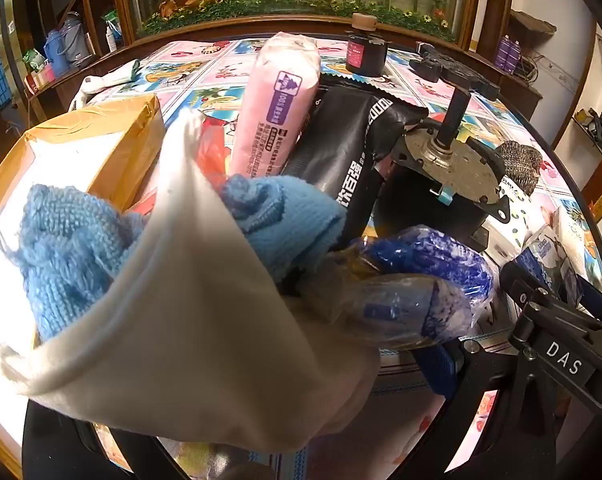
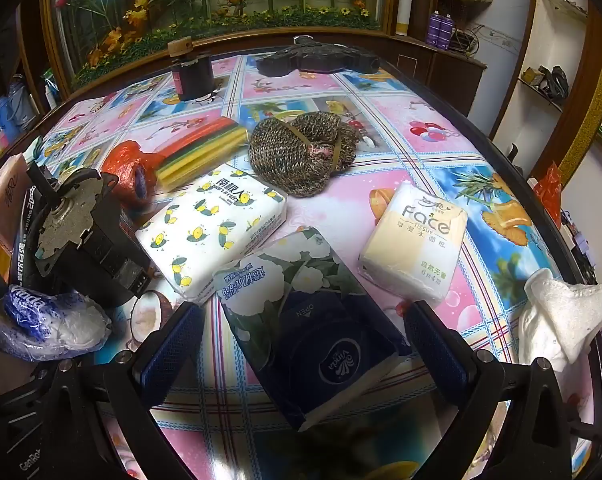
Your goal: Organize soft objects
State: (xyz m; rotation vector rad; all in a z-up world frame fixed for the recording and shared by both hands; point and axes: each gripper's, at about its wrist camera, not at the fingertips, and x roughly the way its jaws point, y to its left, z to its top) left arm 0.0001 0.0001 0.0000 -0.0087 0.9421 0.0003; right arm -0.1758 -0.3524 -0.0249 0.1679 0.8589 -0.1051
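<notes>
My left gripper [image 1: 237, 392] is shut on a white cloth [image 1: 205, 312] that fills the front of the left wrist view and hides the fingers. Behind it lie a blue knitted cloth [image 1: 69, 256], a pink tissue roll pack [image 1: 277, 108], a black pouch [image 1: 349, 148] and a blue-and-white Vinda pack [image 1: 429, 276]. My right gripper [image 2: 305, 344] is open, its blue-padded fingers [image 2: 173, 344] on either side of a dark blue Vinda tissue pack [image 2: 313, 320] lying on the table. Lemon-print tissues [image 2: 217, 224], a Face tissue pack [image 2: 417, 240] and a brown knitted piece [image 2: 301, 152] lie beyond.
A cardboard box [image 1: 101, 140] stands at left. A black motor with metal plate [image 2: 81, 232] sits left of the tissues. A dark jar [image 2: 191, 72], a striped sponge pack [image 2: 201, 148], red tape [image 2: 131, 172] and a white towel [image 2: 569, 316] lie on the patterned tablecloth [image 2: 421, 128].
</notes>
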